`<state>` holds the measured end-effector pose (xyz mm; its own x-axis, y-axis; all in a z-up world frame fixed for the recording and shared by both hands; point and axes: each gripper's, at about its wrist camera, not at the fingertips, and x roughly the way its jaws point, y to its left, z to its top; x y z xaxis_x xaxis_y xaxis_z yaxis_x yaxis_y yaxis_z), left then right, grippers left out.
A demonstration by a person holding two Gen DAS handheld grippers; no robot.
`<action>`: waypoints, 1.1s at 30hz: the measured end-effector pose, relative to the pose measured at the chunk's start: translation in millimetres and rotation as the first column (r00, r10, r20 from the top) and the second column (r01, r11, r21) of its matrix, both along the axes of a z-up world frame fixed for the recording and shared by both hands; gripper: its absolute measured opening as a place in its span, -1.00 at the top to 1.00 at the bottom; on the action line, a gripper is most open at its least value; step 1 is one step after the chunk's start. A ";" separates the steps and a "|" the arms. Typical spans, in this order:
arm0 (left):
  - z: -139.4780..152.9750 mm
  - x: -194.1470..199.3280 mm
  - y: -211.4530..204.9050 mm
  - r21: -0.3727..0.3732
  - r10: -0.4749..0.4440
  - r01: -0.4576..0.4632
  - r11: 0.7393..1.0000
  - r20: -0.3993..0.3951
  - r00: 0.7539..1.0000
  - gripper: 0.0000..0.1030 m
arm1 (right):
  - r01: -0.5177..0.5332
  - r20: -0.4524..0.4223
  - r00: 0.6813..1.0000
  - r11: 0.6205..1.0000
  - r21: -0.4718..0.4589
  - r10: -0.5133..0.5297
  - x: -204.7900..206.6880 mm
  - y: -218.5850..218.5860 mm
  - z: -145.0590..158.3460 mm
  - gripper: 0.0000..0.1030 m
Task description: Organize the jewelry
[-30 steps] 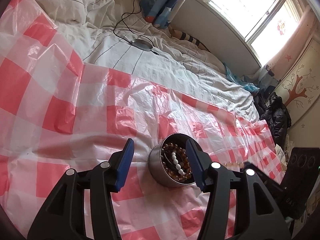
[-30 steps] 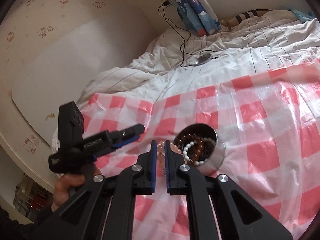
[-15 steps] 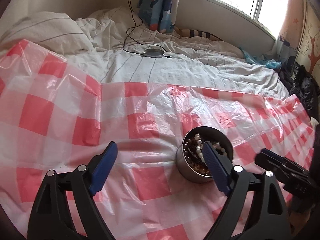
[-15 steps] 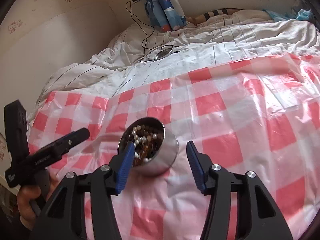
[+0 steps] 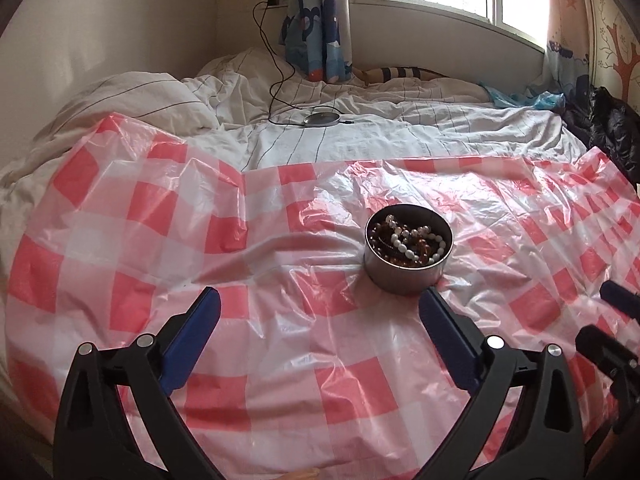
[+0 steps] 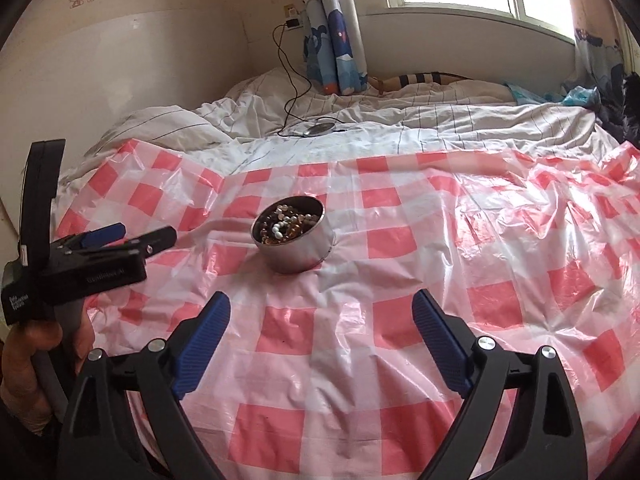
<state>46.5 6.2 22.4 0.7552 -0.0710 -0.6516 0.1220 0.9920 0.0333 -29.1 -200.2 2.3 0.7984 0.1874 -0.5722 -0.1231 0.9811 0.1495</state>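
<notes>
Left wrist: tin of beads [image 5: 408, 258] beyond the spread fingers [image 5: 440, 328].

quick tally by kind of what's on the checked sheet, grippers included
Metal tins: 1, the round tin, full of beaded jewelry; strands too tangled to count.
Grippers: 2, the left gripper and the right gripper, jaws of both opening with nothing between them.
Loose pieces on the checked sheet: 0 visible.
Total: 3
</notes>
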 end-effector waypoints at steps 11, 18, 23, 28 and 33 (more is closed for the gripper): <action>-1.2 -10.6 17.3 -0.009 0.009 -0.010 1.000 -0.011 1.000 -0.85 | 0.056 0.076 0.996 0.998 -0.026 -0.054 10.1 12.8 14.2 -0.85; -2.2 -3.6 14.5 0.005 0.004 -0.004 1.000 -0.026 1.000 -0.85 | 0.112 0.002 0.994 0.994 0.009 -0.112 22.6 -5.7 -0.9 -0.85; -4.4 0.4 7.4 0.015 -0.015 0.015 1.000 -0.040 0.999 -0.85 | 0.143 -0.018 0.990 0.988 0.058 -0.143 26.3 -19.9 -5.0 -0.85; -4.1 2.1 4.7 0.019 -0.016 0.017 1.000 -0.040 0.999 -0.85 | 0.140 -0.027 0.990 0.989 0.055 -0.138 28.3 -19.9 -6.5 -0.85; -4.7 6.5 7.8 -0.027 -0.020 0.019 0.999 -0.064 0.998 -0.85 | 0.128 -0.027 0.991 0.991 0.038 -0.127 28.7 -15.5 -7.5 -0.85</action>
<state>53.0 13.9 17.7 0.7104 -0.1032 -0.6962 0.1425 0.9898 -0.0014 -0.4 -215.6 -5.2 0.8034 0.1076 -0.5857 0.0071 0.9817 0.1902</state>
